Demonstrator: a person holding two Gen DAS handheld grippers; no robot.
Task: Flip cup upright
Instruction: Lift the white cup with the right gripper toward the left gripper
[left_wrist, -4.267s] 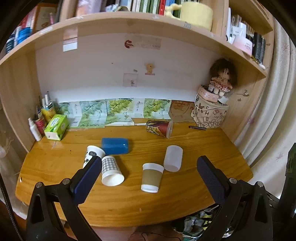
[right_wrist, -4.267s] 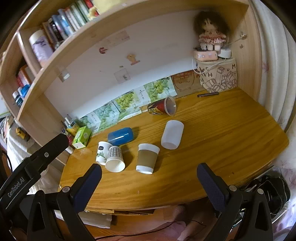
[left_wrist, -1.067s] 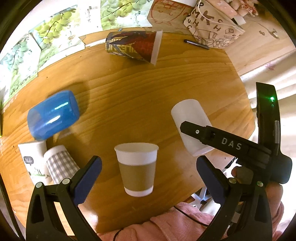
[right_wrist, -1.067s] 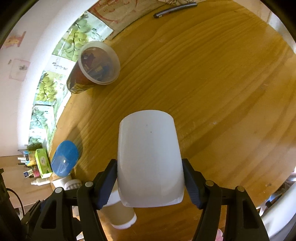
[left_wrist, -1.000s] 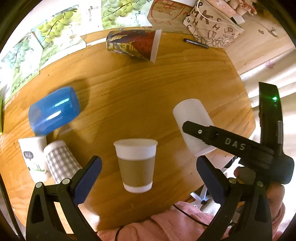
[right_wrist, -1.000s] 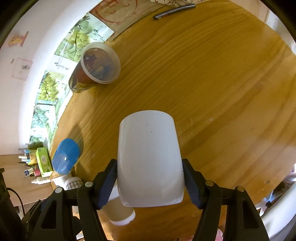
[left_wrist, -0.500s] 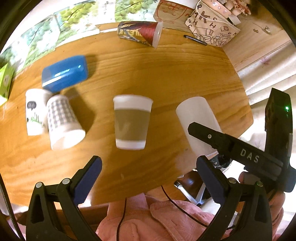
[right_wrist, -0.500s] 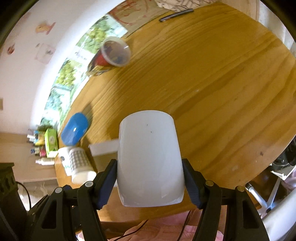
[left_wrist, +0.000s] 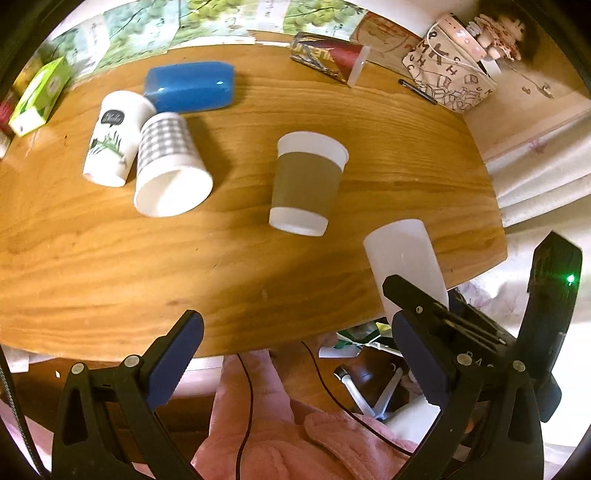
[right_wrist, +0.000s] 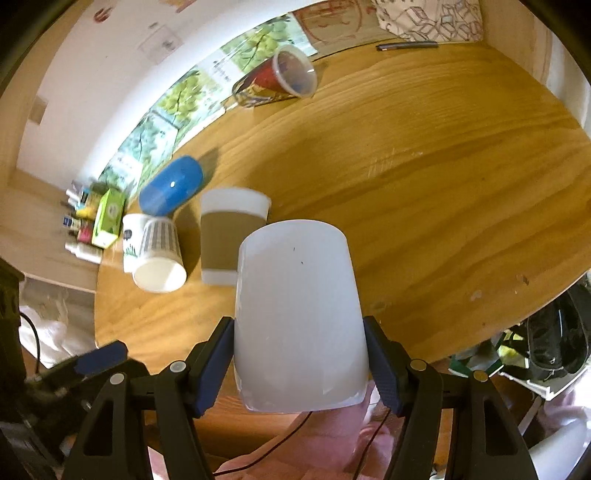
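Observation:
My right gripper (right_wrist: 301, 362) is shut on a frosted white plastic cup (right_wrist: 299, 314) and holds it in the air above the desk's front edge, closed base pointing away from the camera. The same cup (left_wrist: 404, 258) shows in the left wrist view at the right, clamped by the right gripper's fingers (left_wrist: 417, 299). My left gripper (left_wrist: 291, 354) is open and empty, hovering off the front edge of the wooden desk (left_wrist: 258, 273). A brown-sleeved paper cup (left_wrist: 306, 184) lies on the desk beyond it.
A checked cup (left_wrist: 168, 162) and a white printed cup (left_wrist: 112, 138) lie at the left, a blue cup (left_wrist: 190, 86) behind them. A red patterned cup (left_wrist: 328, 59), a pen (left_wrist: 417, 92), a printed basket (left_wrist: 448, 77) and a green box (left_wrist: 37, 98) sit at the back.
The right gripper has lifted the white cup off the desk and pulled it back toward the front edge. The left gripper has drawn back, so the desk looks farther away.

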